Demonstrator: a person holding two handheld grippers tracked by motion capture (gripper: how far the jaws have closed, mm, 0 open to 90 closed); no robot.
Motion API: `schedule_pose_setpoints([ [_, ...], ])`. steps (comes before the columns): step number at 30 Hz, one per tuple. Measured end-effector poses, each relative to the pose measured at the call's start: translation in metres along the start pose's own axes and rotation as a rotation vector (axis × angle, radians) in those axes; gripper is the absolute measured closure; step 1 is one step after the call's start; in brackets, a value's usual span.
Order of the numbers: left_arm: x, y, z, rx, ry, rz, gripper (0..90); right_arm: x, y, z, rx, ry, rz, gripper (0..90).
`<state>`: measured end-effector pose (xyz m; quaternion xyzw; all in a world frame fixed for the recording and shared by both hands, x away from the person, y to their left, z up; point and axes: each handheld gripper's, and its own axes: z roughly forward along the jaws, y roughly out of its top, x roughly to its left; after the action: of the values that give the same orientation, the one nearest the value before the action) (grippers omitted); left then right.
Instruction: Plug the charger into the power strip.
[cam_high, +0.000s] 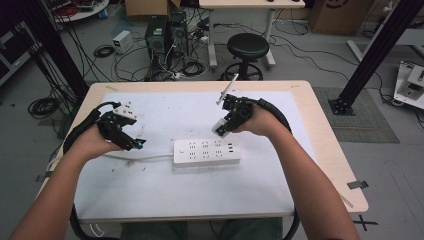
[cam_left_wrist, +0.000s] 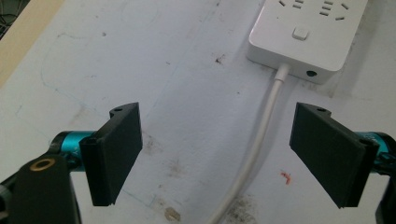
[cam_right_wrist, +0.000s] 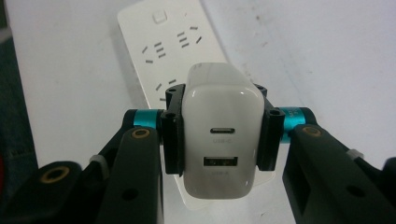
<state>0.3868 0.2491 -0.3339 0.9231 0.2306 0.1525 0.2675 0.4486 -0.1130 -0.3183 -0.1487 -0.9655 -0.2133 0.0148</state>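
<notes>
Right tool (cam_right_wrist: 219, 135) clamped on smooth, rigid charger (cam_right_wrist: 219, 140) by flat sides; probably light, slippery; left tool (cam_left_wrist: 219, 154) wide open

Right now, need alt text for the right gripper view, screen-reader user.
The right tool is shut on a white USB charger, its USB-C and USB-A ports facing the camera, black jaws pressing both sides. Behind and below it, a white power strip lies on the white table mat, its sockets and button up.
</notes>
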Motion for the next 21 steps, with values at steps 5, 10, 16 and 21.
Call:
schedule_pose_setpoints([
  [5, -0.001, -0.003, 0.003, -0.012, -0.002, -0.012, 17.1, 0.000, 0.005, 0.013, 0.078, 0.001, -0.028, 63.2],
  [10, -0.002, -0.005, 0.004, -0.016, -0.003, -0.014, 17.1, -0.002, 0.009, 0.022, 0.113, 0.005, -0.061, 63.2],
  [16, -0.002, -0.008, 0.007, -0.016, -0.007, -0.005, 17.1, -0.005, 0.012, 0.034, 0.172, 0.006, -0.111, 63.2],
  [21, -0.003, -0.008, 0.009, -0.014, -0.007, -0.008, 17.1, -0.006, 0.011, 0.038, 0.204, 0.001, -0.125, 63.2],
])
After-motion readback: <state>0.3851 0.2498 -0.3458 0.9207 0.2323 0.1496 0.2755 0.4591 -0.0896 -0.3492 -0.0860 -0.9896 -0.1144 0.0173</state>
